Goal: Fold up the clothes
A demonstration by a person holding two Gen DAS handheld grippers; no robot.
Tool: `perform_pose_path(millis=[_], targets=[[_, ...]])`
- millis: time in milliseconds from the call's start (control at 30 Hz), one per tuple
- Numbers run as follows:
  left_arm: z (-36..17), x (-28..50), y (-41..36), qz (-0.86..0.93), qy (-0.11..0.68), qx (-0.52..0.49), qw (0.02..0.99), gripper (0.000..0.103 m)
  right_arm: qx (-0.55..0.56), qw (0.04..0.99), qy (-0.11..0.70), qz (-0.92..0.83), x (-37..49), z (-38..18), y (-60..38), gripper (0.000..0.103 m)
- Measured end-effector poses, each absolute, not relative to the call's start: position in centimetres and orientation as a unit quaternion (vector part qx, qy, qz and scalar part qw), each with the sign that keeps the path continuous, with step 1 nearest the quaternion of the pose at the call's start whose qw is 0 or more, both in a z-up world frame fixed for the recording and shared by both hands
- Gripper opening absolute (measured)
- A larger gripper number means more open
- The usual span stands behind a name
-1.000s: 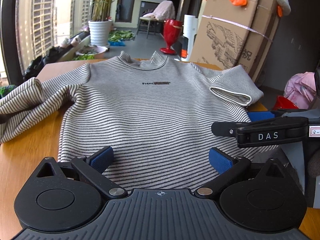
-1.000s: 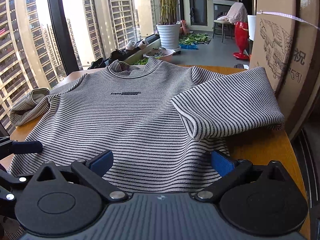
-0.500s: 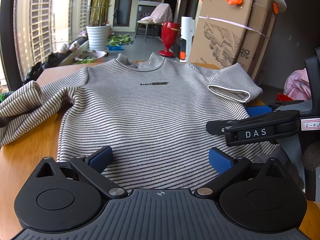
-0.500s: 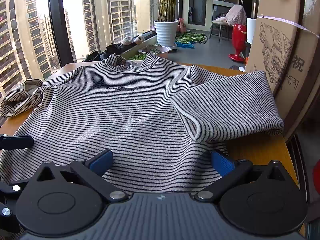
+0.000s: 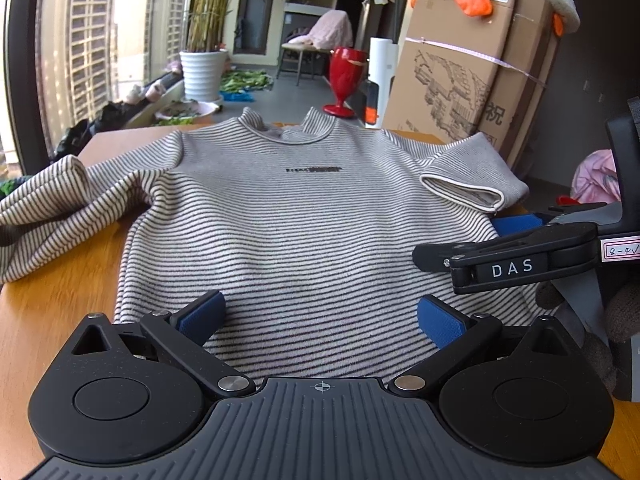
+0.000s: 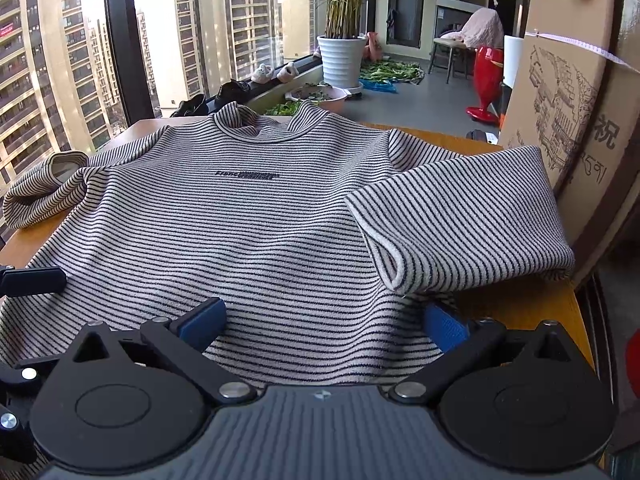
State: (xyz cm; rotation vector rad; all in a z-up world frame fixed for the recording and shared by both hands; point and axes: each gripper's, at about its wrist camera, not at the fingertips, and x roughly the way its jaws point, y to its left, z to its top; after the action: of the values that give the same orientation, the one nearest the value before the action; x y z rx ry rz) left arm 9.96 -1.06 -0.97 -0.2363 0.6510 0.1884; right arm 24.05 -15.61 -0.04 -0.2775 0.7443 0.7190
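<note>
Comparing: against the views a second ago, both grippers are seen drawn slightly back and lowered toward the near hem; the shirt (image 5: 296, 216) itself is unchanged in lay.
Meaning: a grasp of the hem is judged to be prepared; no fold is yet made.
Shirt: spread front-up across the table (image 5: 52, 320), collar toward the far edge, hem at the near edge.
Right sleeve (image 6: 460, 232): already laid inward over the body near the right edge.
Left sleeve (image 5: 52, 208): left bunched and trailing toward the left edge, not yet folded.
Left gripper (image 5: 320, 320): held wide, nothing gripped; its blue pads (image 5: 202, 316) are poised over the hem, and contact with the cloth cannot be told.
Right gripper (image 6: 324, 324): also held wide and empty, placed at the hem toward the right corner; its right pad (image 6: 446, 326) is partly hidden under the sleeve's cuff.
Spacing: the two grippers are kept side by side, near each other.
Box (image 6: 580, 92): stood just beside the right edge, touching or nearly touching the sleeve.
Next: the left sleeve is judged to need folding in before any bottom-up fold.
</note>
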Motion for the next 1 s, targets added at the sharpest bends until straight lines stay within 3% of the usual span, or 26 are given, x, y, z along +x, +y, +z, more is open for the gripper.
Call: perform_pose_path(millis=[700, 900, 1000], targets=[[-1.0, 4.7, -4.8, 0.071, 0.321, -0.111, 0.938, 0.103, -0.127, 0.862, 0.352, 0.341, 18.6, 0.4, -20.6, 0.103], [0.0, 2.6, -4.0, 0.008, 0.319, -0.233, 0.918, 0.103, -0.139, 0.844, 0.351, 0.382, 17.6, 1.0, -23.3, 0.103], [1.1, 2.6, -3.8, -0.009, 0.315, -0.258, 0.913, 0.103, -0.161, 0.864, 0.3, 0.372, 16.8, 2.8, -24.8, 0.103]])
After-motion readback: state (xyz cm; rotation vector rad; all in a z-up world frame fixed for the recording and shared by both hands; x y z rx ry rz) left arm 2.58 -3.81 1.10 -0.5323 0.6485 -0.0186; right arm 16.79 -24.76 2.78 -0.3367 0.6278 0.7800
